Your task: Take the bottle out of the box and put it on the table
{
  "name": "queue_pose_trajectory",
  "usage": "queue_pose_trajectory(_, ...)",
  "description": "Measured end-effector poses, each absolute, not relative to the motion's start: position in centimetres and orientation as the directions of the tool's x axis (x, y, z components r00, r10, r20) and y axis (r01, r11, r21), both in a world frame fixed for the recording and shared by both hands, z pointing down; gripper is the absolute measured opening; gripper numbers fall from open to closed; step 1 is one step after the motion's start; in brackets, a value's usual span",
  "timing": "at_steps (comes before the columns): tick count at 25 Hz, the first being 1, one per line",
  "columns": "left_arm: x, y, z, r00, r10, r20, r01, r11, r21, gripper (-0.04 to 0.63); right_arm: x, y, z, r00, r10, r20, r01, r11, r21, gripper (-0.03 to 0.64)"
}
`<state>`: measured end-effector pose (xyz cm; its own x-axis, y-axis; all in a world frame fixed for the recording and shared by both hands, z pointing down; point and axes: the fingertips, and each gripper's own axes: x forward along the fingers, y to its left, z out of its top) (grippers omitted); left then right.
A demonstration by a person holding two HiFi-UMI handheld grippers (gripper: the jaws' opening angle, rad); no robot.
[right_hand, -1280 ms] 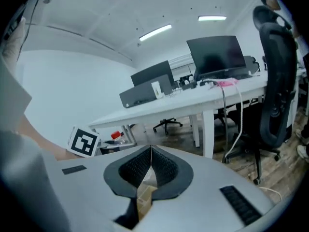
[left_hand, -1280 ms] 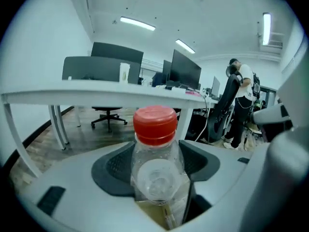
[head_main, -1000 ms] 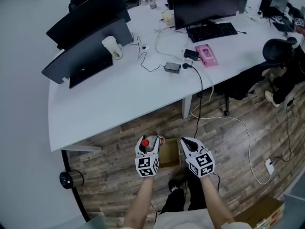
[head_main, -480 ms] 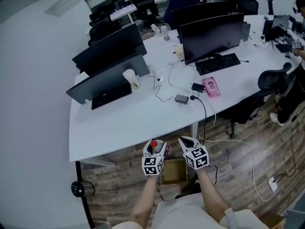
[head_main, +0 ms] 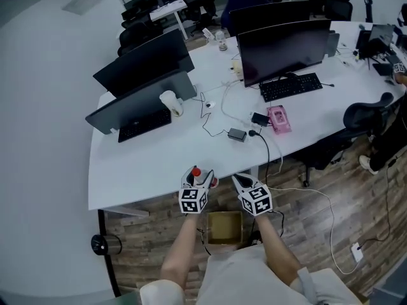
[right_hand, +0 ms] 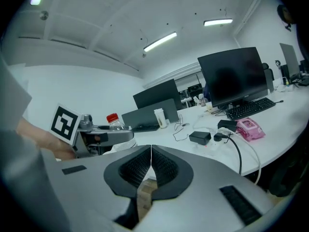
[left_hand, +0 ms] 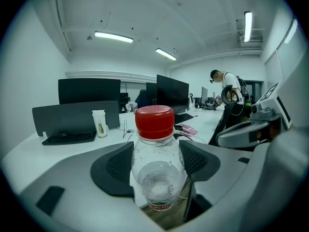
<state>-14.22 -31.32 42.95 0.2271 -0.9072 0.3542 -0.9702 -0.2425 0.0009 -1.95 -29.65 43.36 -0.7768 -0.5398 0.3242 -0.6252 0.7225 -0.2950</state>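
Note:
A clear plastic bottle (left_hand: 158, 173) with a red cap (left_hand: 154, 122) is upright between the dark pads of my left gripper (left_hand: 155, 164), which is shut on it. In the head view that left gripper (head_main: 199, 182) holds the bottle (head_main: 196, 174) at the white table's (head_main: 146, 161) front edge, above the open cardboard box (head_main: 224, 227) on the wooden floor. My right gripper (head_main: 241, 183) hovers beside it to the right. Its pads (right_hand: 151, 166) meet with nothing between them, and the bottle's red cap (right_hand: 112, 118) shows to its left.
On the table stand dark monitors (head_main: 285, 38), keyboards (head_main: 292, 86), a white cup (head_main: 169, 101), a black power adapter (head_main: 236, 134) with cables and a pink box (head_main: 278, 119). An office chair (head_main: 367, 116) is at the right. A person (left_hand: 225, 83) stands far off.
Both grippers have risen from just over the box on the floor up to the table's front edge. The left one carries the bottle with it; the right stays shut.

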Motion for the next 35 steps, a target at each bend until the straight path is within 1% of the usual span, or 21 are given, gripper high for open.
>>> queue_pose_trajectory(5,-14.4,-35.7,44.0,0.216,-0.902,0.374,-0.972,-0.234,-0.003,0.299,0.2,-31.7,44.8,-0.766,-0.540,0.348,-0.637,0.712,-0.296,0.040)
queue_pose_trajectory(11,-15.6,-38.7,45.1,0.156,-0.897,0.414,-0.987,-0.161,0.023,0.299,0.0,-32.9,45.0,-0.785,-0.517,0.341,-0.612,0.731,-0.301,0.040)
queue_pose_trajectory(15,-15.3,-40.1,46.1,0.144,-0.885,0.443,-0.988,-0.151,0.019,0.299,0.8,-33.3,45.2,-0.787,-0.507,0.351,-0.607,0.736,-0.299,0.040)
queue_pose_trajectory(19,-15.6,-40.9,46.5,0.145,-0.883,0.446,-0.987,-0.161,0.002,0.299,1.5,-33.2,46.2,-0.784,-0.500,0.368,-0.609,0.733,-0.303,0.040)
queue_pose_trajectory(24,-15.1,-41.8,46.8,0.186,-0.879,0.438,-0.976,-0.216,-0.020,0.299,2.3,-32.8,47.5,-0.773,-0.501,0.389,-0.621,0.721,-0.307,0.040)
queue_pose_trajectory(25,-14.9,-41.9,46.9,0.198,-0.875,0.443,-0.973,-0.230,-0.019,0.302,2.4,-32.7,47.7,-0.771,-0.502,0.392,-0.624,0.719,-0.307,0.040)
queue_pose_trajectory(26,-14.7,-41.9,47.1,0.207,-0.869,0.449,-0.970,-0.241,-0.019,0.323,2.5,-32.7,47.8,-0.769,-0.504,0.394,-0.627,0.716,-0.306,0.040)
queue_pose_trajectory(28,-14.6,-41.9,47.3,0.213,-0.863,0.458,-0.968,-0.249,-0.018,0.340,2.7,-32.6,47.7,-0.763,-0.510,0.396,-0.633,0.713,-0.302,0.040)
queue_pose_trajectory(35,-15.5,-39.8,46.5,0.219,-0.872,0.438,-0.971,-0.239,0.009,0.351,1.9,-31.5,46.7,-0.756,-0.525,0.392,-0.642,0.713,-0.282,0.040)
